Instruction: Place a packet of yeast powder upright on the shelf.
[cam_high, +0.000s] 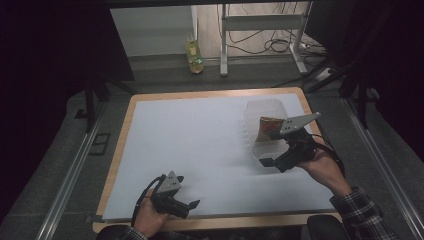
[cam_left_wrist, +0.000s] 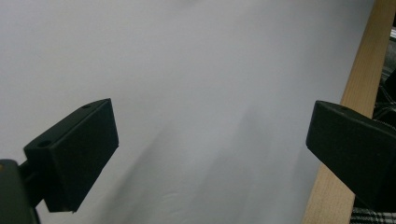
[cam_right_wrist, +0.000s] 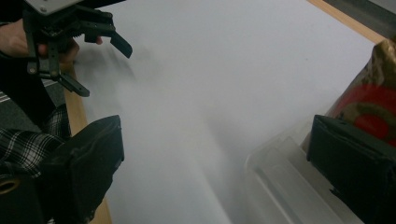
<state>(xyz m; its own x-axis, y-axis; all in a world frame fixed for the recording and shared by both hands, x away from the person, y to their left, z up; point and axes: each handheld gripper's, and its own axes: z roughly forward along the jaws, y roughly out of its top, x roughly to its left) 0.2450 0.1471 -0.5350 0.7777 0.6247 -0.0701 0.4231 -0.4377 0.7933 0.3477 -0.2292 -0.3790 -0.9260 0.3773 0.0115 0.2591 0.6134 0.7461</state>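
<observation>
The right tongs (cam_high: 270, 162) hang spread wide and empty just beside the clear plastic tub (cam_high: 265, 117), which stands on the white-covered tabletop (cam_high: 200, 145) with a red-and-gold snack packet (cam_high: 267, 127) inside. The left tongs (cam_high: 192, 205), well apart near the front edge, gape empty too.

There are two grippers, one in each of two hands: the left gripper (cam_high: 187, 205) near the front edge of the table (cam_high: 200, 96), the right gripper (cam_high: 272, 162) near its right edge. One clear plastic container (cam_high: 260, 112) stands by the right edge, toward the far right corner, and one snack packet (cam_high: 267, 127) with red and gold print sits in it. One bottle (cam_high: 194, 56) of yellowish liquid stands on the floor beyond the table's far edge.
</observation>
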